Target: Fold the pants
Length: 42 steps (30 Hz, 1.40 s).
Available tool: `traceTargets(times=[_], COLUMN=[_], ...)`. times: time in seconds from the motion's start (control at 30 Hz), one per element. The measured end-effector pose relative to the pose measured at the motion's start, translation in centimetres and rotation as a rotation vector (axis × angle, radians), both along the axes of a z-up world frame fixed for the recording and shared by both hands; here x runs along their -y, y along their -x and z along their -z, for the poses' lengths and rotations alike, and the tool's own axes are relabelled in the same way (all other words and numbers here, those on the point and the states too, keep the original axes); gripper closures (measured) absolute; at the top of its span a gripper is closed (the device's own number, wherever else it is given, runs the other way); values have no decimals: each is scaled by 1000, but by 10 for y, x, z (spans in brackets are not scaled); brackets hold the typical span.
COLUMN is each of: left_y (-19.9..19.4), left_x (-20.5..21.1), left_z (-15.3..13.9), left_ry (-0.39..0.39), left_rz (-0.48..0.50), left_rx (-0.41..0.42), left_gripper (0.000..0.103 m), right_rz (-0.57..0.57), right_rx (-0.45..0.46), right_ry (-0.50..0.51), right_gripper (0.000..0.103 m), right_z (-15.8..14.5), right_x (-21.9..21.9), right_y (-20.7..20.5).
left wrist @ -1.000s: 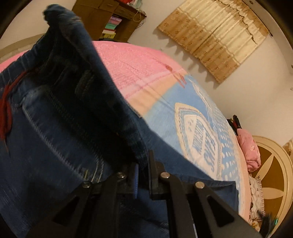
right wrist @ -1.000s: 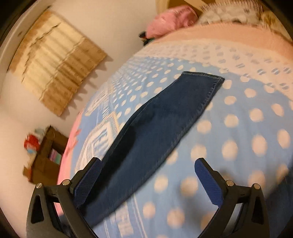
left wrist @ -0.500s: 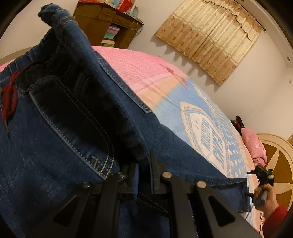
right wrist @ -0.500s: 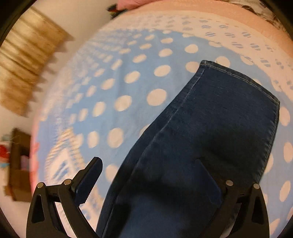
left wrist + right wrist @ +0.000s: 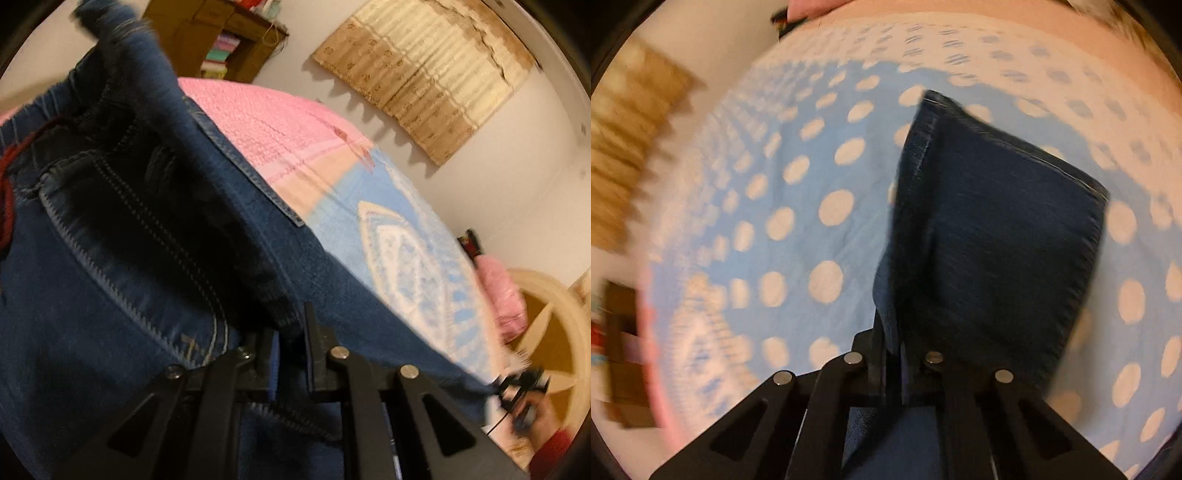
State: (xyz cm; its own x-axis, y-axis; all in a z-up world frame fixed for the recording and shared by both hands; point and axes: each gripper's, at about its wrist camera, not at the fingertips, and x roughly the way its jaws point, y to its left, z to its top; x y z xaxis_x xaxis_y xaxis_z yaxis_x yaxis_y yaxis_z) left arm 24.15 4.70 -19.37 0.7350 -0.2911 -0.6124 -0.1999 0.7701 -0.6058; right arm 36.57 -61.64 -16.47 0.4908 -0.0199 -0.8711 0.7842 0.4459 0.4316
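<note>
The pants are dark blue jeans. In the left wrist view their waist end (image 5: pixel 122 236) fills the left half, with a back pocket, a belt loop and a red cord showing. My left gripper (image 5: pixel 290 332) is shut on the denim near the pocket and holds it lifted. In the right wrist view the leg end (image 5: pixel 993 236) with its hem hangs from my right gripper (image 5: pixel 895 350), which is shut on the leg's edge above the bed. The right gripper and its hand also show small in the left wrist view (image 5: pixel 521 387).
The bed has a blue cover with white dots (image 5: pixel 798 221) and a pink part (image 5: pixel 266 125). A pink pillow (image 5: pixel 502 295) and round headboard (image 5: pixel 554 325) lie at the far end. A wooden bookshelf (image 5: pixel 221 48) and a curtain (image 5: pixel 424 70) stand by the wall.
My right gripper has come down over the leg end, closed on it and lifted it off the bed. My left gripper has kept its hold on the waist end.
</note>
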Motion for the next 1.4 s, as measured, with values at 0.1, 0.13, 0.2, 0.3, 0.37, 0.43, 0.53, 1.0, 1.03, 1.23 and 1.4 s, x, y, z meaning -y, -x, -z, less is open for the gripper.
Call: traceTargets(times=[0.1, 0.13, 0.2, 0.3, 0.37, 0.43, 0.53, 1.0, 1.03, 1.23, 1.4], left_y=[-8, -12, -21, -26, -24, -13, 12, 168, 172, 193, 185], left_x=[-18, -24, -35, -43, -48, -54, -64, -100, -101, -114, -123], left_z=[-25, -38, -65, -102, -117, -128, -137, -97, -92, -30, 14], left_ry=[38, 50, 72, 71, 68, 68, 87, 59, 46, -10, 18], left_rz=[-24, -19, -8, 37, 51, 58, 55, 82, 84, 51, 11], left_rx=[5, 13, 27, 35, 34, 34, 42, 36, 28, -105, -227], left_gripper=[90, 90, 91, 92, 92, 92, 92, 92, 92, 92, 91], right_rz=[30, 31, 18, -3, -27, -47, -87, -264, -263, -214, -181], right_rx=[129, 158, 218, 317, 366, 409, 478, 520, 514, 484, 342], right_ry=[-79, -93, -109, -132, -127, -125, -122, -128, -126, -140, -166], right_gripper=[99, 99, 99, 99, 99, 99, 99, 99, 99, 99, 99], right_z=[-28, -39, -67, -106, -129, -147, -167, -73, -61, 13, 68], right_x=[6, 5, 0, -9, -16, -17, -27, -79, -81, -108, -116], right_y=[42, 52, 73, 98, 110, 121, 149, 379, 392, 465, 471])
